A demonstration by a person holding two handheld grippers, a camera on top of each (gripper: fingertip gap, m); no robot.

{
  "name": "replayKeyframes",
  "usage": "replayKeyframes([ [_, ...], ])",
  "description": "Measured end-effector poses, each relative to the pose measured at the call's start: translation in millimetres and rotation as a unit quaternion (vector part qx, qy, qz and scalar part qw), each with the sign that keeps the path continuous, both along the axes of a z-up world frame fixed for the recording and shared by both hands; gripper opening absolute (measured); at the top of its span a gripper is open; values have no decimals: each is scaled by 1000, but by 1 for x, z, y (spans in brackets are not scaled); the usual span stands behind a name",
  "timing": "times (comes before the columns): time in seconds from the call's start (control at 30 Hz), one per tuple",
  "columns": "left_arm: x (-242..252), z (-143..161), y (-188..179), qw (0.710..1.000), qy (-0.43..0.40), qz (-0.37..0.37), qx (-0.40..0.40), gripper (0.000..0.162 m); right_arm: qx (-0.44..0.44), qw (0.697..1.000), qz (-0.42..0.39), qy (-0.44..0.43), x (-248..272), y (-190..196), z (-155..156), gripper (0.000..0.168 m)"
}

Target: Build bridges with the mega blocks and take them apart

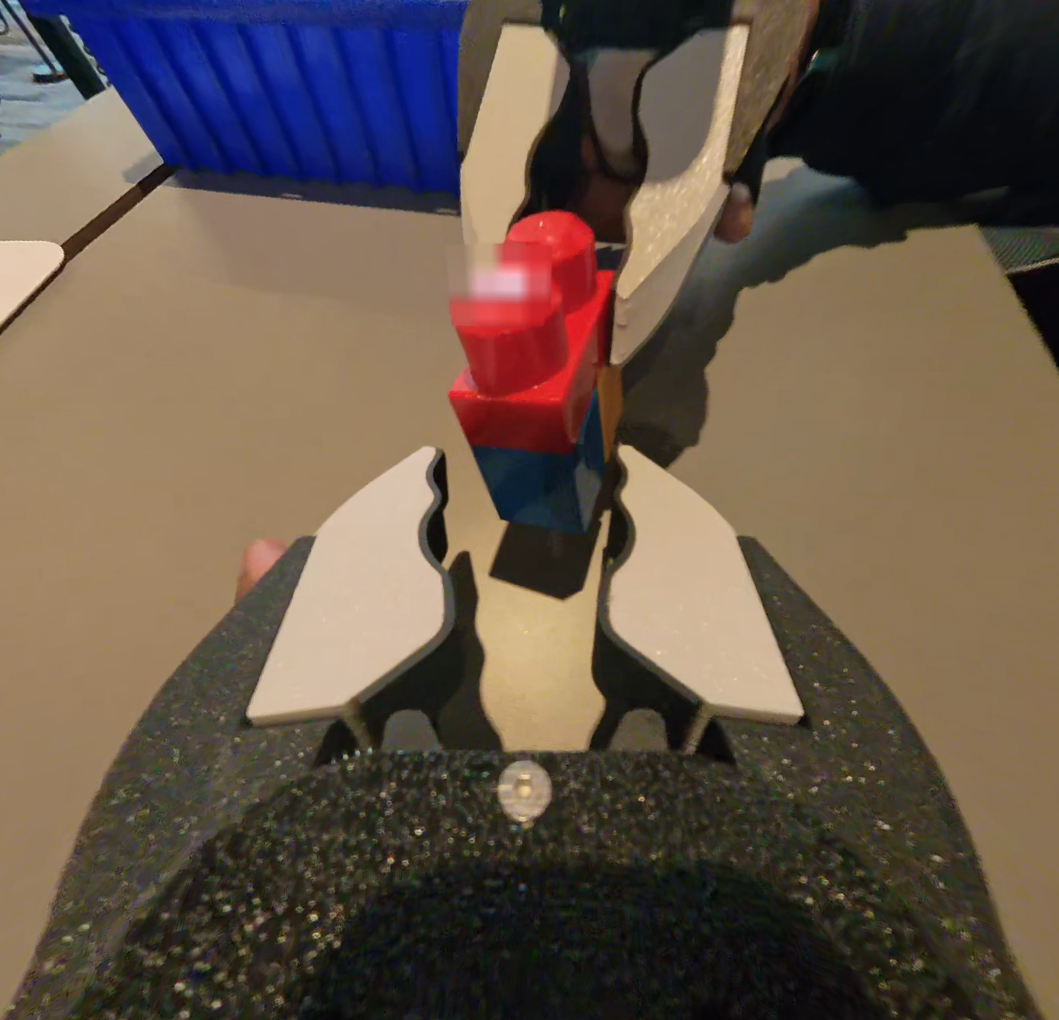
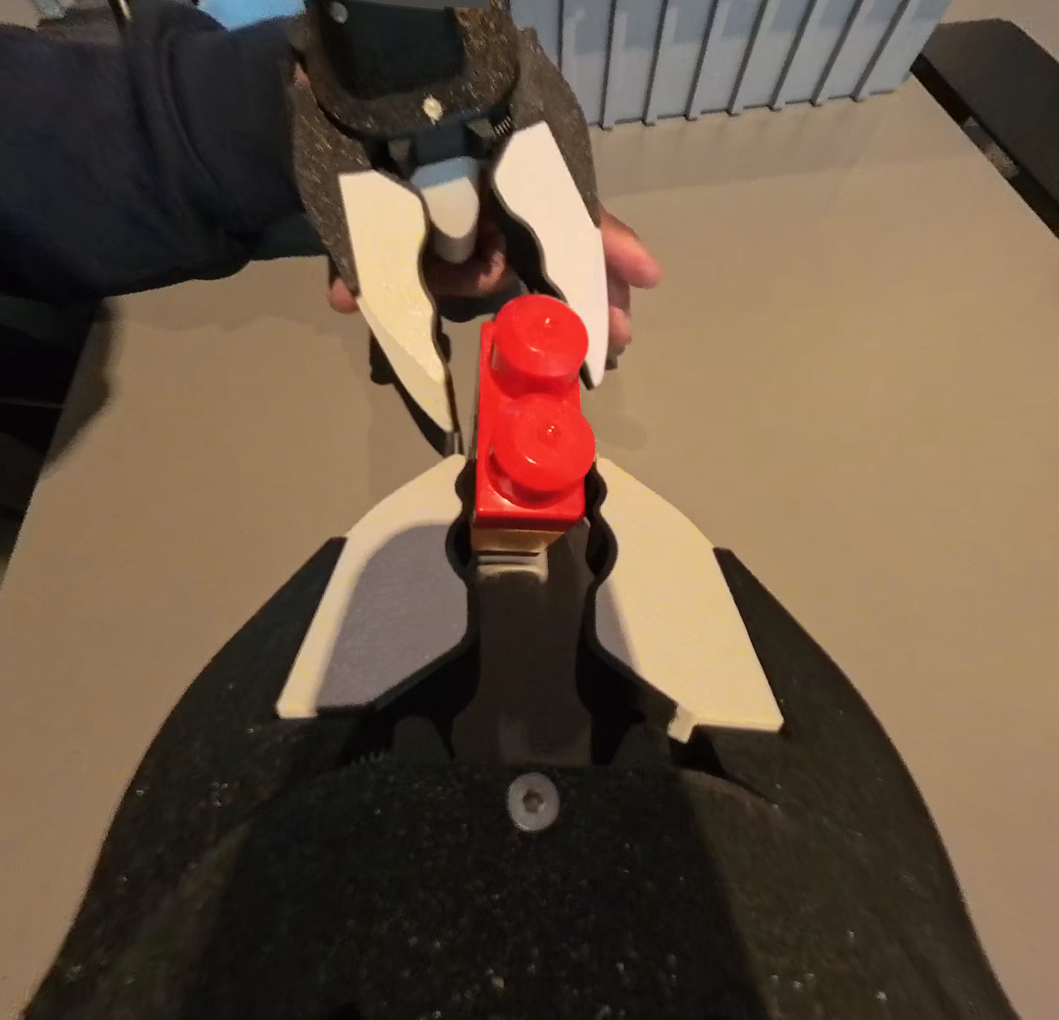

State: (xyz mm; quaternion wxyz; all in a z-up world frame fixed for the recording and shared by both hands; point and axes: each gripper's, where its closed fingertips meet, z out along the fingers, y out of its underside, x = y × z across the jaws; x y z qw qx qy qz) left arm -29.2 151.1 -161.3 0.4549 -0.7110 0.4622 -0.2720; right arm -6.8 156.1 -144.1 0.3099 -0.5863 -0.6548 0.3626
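A red block (image 1: 530, 362) with two round studs on top sits on a blue block (image 1: 541, 485) at one end; a sliver of an orange-yellow block (image 1: 612, 414) shows behind, under the far end. The stack appears lifted above the tan counter (image 1: 229, 391), casting a dark shadow just below it.

The right gripper (image 2: 530, 497) has its fingers (image 2: 653, 580) closed against the sides of the red block (image 2: 530, 419) at the near end. The left gripper (image 1: 530, 471) has its pale fingers (image 1: 367, 580) parted, flanking the blue block; whether they touch it I cannot tell. A hand (image 2: 624, 282) holds that gripper from behind. A blue ribbed bin (image 1: 258, 76) stands farther back on the counter.
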Motion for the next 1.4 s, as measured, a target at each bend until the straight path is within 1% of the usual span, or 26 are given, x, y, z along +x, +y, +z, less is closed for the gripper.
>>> replayKeyframes([
  [0.07,2,-4,-1,1000,14,-12,2,54,6,1000,9,5,-2,-2,1,37],
  [0.2,5,-11,-2,999,40,-32,3,42,31,999,28,4,-6,-4,-5,37],
  [0.33,7,-21,-3,997,71,-41,-10,39,50,998,44,-7,-4,-4,-15,37],
  [0.43,7,-32,-2,993,111,-37,-15,37,61,997,49,-21,-3,-5,-24,37],
  [0.53,7,-33,-2,993,116,-28,-12,37,70,996,51,-34,-3,-5,-24,37],
  [0.67,7,-34,-3,993,120,-19,-8,37,83,994,61,-34,-9,-9,-18,41],
  [0.77,7,-34,-3,993,121,-14,-5,37,106,989,67,-74,-12,-9,-23,42],
  [0.83,6,-34,-3,992,123,-10,-4,37,117,986,70,-98,-15,-9,-27,38],
  [0.93,4,-34,-3,993,121,-1,-10,37,99,987,63,-108,-16,-8,-28,37],
  [1.1,4,-34,-1,993,119,3,-16,37,34,996,31,-78,-18,-8,-26,38],
  [1.23,5,-34,-3,993,119,-2,-12,37,23,998,21,-59,-17,-10,-24,37],
  [1.4,7,-34,-5,993,118,-10,-14,37,15,999,35,-27,-16,-13,-20,37],
])
